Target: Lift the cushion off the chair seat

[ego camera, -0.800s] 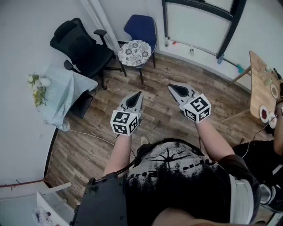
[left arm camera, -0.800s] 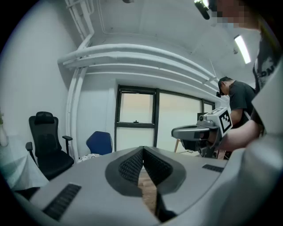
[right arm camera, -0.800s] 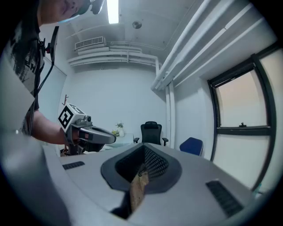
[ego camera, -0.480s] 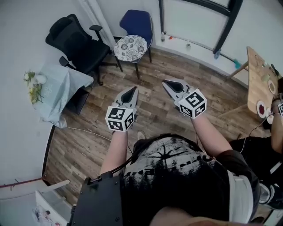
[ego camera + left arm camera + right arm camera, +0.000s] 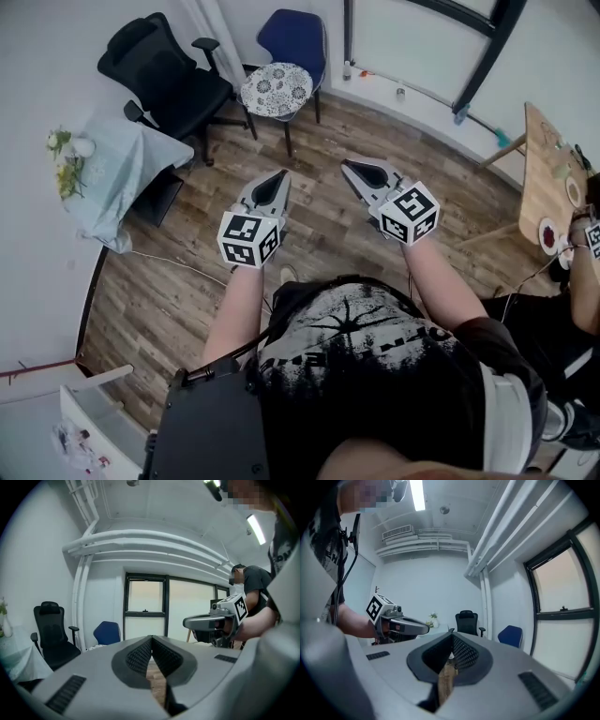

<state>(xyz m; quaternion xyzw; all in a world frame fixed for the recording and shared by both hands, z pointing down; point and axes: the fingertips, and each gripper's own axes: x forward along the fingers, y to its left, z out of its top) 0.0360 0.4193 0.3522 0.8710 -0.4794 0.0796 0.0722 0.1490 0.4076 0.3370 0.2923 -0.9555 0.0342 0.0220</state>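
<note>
Cushion [image 5: 277, 89] well apart; all fingers [image 5: 139, 656] together, empty

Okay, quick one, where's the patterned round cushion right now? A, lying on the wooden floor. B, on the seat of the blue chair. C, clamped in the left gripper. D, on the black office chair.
B: the patterned cushion lies on the seat of the blue chair, well apart from the left gripper and the right gripper, both shut and empty.

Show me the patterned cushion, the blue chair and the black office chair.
patterned cushion [image 5: 277, 89], head view, middle of its top.
blue chair [image 5: 292, 36], head view, its backrest.
black office chair [image 5: 187, 96], head view, its seat.
</note>
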